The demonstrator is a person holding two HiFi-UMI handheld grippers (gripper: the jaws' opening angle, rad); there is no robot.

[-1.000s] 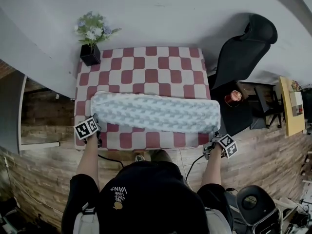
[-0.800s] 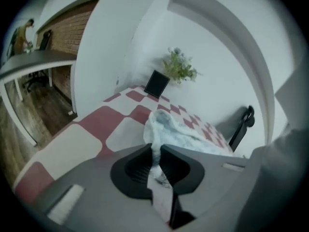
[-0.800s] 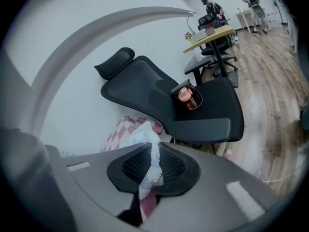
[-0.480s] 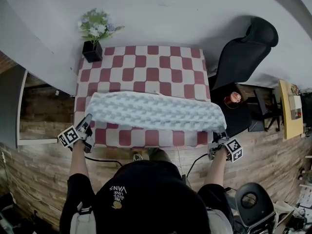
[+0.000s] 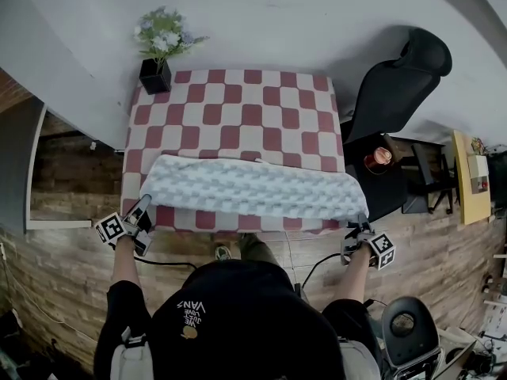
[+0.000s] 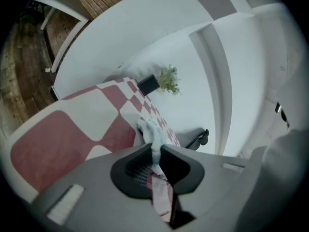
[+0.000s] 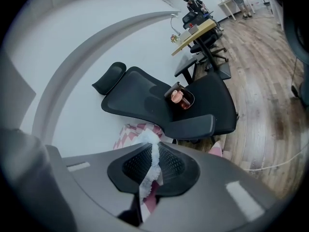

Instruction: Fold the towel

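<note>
A pale, nubbly towel [image 5: 253, 190] lies in a long band across the near part of the red-and-white checked table [image 5: 238, 105]. My left gripper [image 5: 142, 209] is at the towel's near left corner. In the left gripper view it [image 6: 155, 150] is shut on a pinch of towel [image 6: 149, 128]. My right gripper [image 5: 357, 229] is at the near right corner. Its jaws have just been closing, and in the right gripper view they [image 7: 154, 152] are shut on the towel's edge [image 7: 150, 138]. Between the two grips the towel's near edge reaches the table's front edge.
A potted flower [image 5: 161, 46] stands at the table's far left corner. A black office chair [image 5: 396, 77] is to the right, with a copper mug [image 5: 379, 160] on a dark seat beside the table. Cables trail on the wooden floor [image 5: 71, 291].
The right gripper has closed on the towel's corner. Both grippers have drawn back toward me and risen a little, pulling the towel's near edge to the table's front. The left gripper has rolled outward.
</note>
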